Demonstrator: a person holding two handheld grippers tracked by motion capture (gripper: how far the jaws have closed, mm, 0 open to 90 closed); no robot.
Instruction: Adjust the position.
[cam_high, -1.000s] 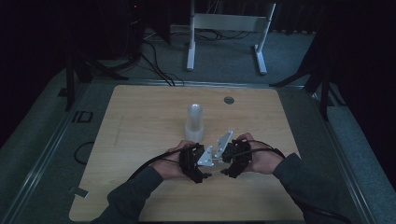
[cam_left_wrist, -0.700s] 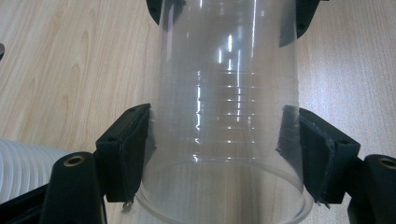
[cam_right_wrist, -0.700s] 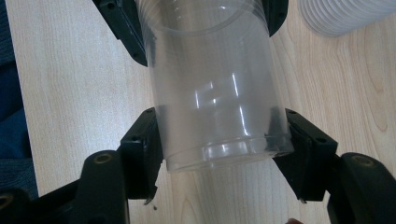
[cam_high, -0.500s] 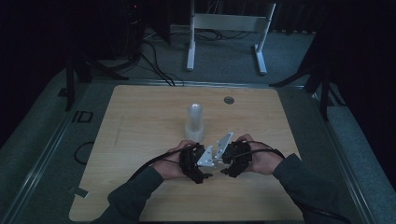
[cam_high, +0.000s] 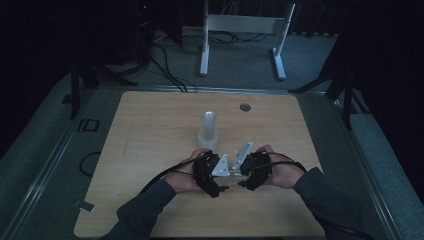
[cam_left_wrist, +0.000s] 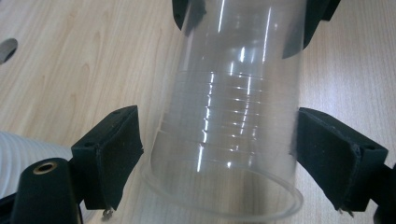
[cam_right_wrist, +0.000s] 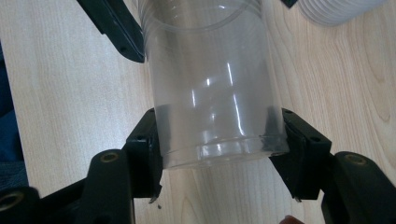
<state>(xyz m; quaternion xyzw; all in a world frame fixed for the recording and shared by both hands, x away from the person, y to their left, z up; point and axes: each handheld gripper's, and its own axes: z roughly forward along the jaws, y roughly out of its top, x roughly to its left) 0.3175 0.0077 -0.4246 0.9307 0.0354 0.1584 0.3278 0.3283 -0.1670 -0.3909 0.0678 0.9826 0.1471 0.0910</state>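
A clear plastic cup (cam_left_wrist: 229, 102) lies level between my two grippers, just above the wooden table (cam_high: 150, 130) near its front middle. In the right gripper view, my right gripper (cam_right_wrist: 219, 149) is shut on the cup (cam_right_wrist: 210, 70) at its base end. My left gripper (cam_left_wrist: 219, 154) faces it and straddles the cup's rim end. Its jaws are open, with a small gap at the left pad (cam_left_wrist: 116, 149). In the high view the left gripper (cam_high: 220, 177) and right gripper (cam_high: 242, 175) meet tip to tip, a hand on each.
A stack of white ribbed cups (cam_high: 209, 130) stands upside down just beyond the hands, and its edge shows as ribbed cups (cam_left_wrist: 23, 158) and ribbed cups (cam_right_wrist: 336, 9). A round grommet hole (cam_high: 244, 107) sits near the far edge. A white stand (cam_high: 245, 30) is on the floor behind.
Both hands and grippers have stayed close together at the front middle, shifting only slightly. The cup stack has not moved.
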